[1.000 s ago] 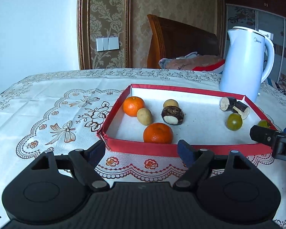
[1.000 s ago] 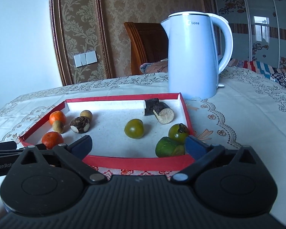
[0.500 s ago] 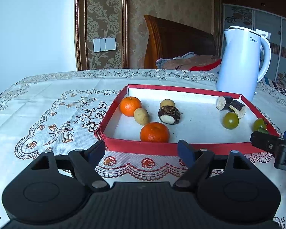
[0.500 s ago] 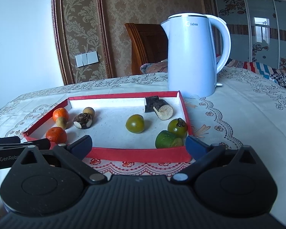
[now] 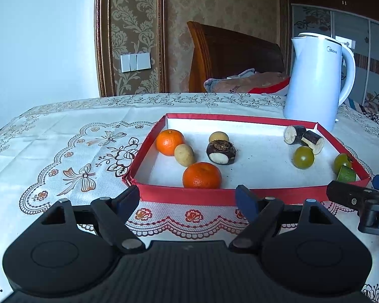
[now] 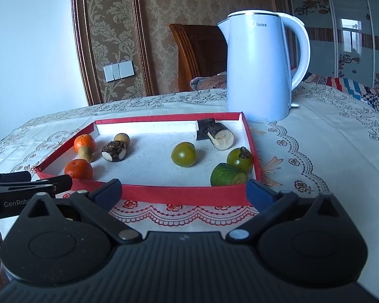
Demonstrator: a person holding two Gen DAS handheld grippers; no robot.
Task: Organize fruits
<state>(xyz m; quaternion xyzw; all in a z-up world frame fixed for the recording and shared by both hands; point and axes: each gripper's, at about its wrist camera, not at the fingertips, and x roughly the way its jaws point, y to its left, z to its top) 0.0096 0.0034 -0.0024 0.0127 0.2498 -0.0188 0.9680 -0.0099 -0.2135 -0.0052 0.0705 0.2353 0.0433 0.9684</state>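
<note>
A red-rimmed shallow tray (image 5: 187, 195) (image 6: 184, 194) lies on the tablecloth. At its left lie two oranges (image 5: 201, 175) (image 6: 78, 168), two small potatoes (image 5: 184, 154) and a dark taro piece (image 5: 220, 151) (image 6: 114, 151). At its right are two cut dark stubs (image 6: 214, 133), a green round fruit (image 6: 183, 154), a second one with a stem (image 6: 240, 159) and a lime (image 6: 226, 174). My left gripper (image 5: 188, 199) stands open just before the tray's near wall, level with the near orange. My right gripper (image 6: 184, 193) is open before the near wall, closer to the lime. Nothing is between either pair of fingers.
A white electric kettle (image 6: 260, 68) stands behind the tray's far right corner. A wooden chair (image 5: 230, 53) with folded cloth is beyond the table. Patterned tablecloth (image 5: 63, 151) stretches left of the tray and to the right (image 6: 328, 139).
Both views have drawn back slightly from the tray and kettle. Both grippers' fingers stay equally wide apart. No fruit has moved.
</note>
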